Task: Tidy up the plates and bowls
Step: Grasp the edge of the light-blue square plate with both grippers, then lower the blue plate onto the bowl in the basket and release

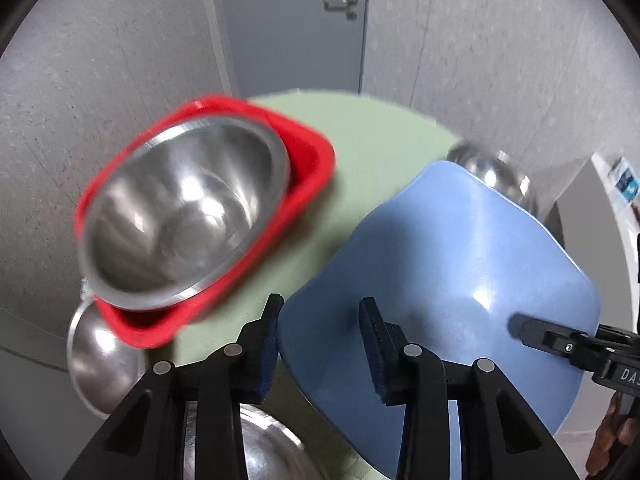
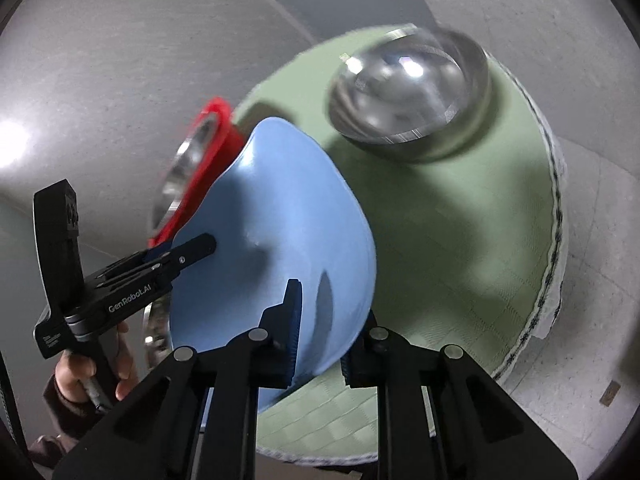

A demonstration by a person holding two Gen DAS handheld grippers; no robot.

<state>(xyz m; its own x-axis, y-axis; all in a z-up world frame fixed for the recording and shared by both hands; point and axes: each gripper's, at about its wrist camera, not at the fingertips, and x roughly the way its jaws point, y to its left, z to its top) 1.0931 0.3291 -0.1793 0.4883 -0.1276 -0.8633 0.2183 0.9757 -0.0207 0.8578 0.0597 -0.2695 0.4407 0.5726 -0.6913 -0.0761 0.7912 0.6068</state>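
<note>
A blue plate (image 1: pixel 460 264) is held tilted above the green round table (image 1: pixel 360 140). My left gripper (image 1: pixel 320 320) is shut on its near edge, one finger on each face. My right gripper (image 2: pixel 328 320) is shut on its opposite rim; the plate also shows in the right wrist view (image 2: pixel 288 232). The right gripper also shows in the left wrist view (image 1: pixel 556 344), and the left gripper in the right wrist view (image 2: pixel 192 250). A steel bowl (image 1: pixel 180 212) sits inside a red square dish (image 1: pixel 308 168) at the table's left.
Another steel bowl (image 2: pixel 412 96) stands on the table (image 2: pixel 460 240) beyond the plate. Two more steel bowls lie low in the left wrist view, one at the table's left edge (image 1: pixel 100 356) and one below the gripper (image 1: pixel 272 448). A grey door (image 1: pixel 296 20) and walls stand behind.
</note>
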